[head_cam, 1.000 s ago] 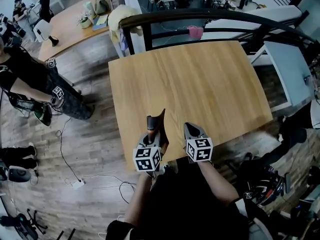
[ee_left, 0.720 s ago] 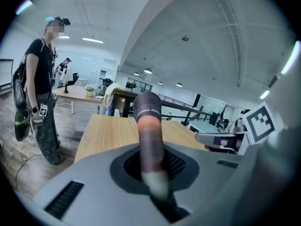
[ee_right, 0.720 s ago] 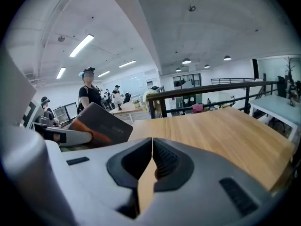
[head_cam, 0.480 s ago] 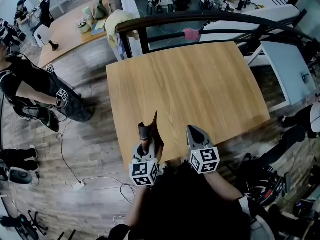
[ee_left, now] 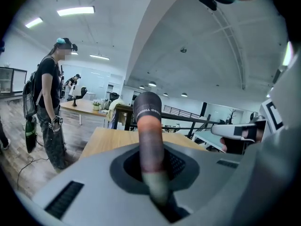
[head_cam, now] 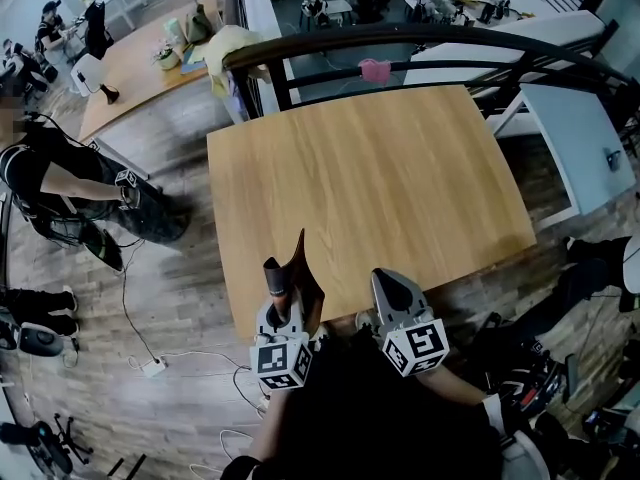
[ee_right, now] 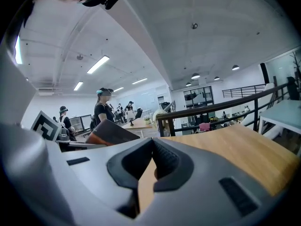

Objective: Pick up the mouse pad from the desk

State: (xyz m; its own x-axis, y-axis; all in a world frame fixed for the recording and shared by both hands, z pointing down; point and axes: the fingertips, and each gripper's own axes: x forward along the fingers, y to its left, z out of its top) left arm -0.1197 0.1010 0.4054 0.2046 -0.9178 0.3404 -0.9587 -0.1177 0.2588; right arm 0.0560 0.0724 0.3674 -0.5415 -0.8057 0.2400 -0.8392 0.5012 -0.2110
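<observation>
Above desk [head_cam: 400, 168], left tool [head_cam: 281, 303] clamps mouse pad [head_cam: 305, 271].

left gripper [ee_left: 155, 187] is clamped on the mouse pad [ee_left: 148, 126], which sticks straight up toward 12 o'clock, edge-on to the camera. wooden desk [ee_left: 106, 140] behind it, a person [ee_left: 49, 102] standing at 9 o'clock, right gripper [ee_left: 237, 132] poking in at 3 o'clock.

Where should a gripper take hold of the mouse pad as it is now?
By its thin edge nearest the person, coming from their side: the mouse pad is a flat sheet standing on edge above the desk, and the left gripper pinches it so.
</observation>
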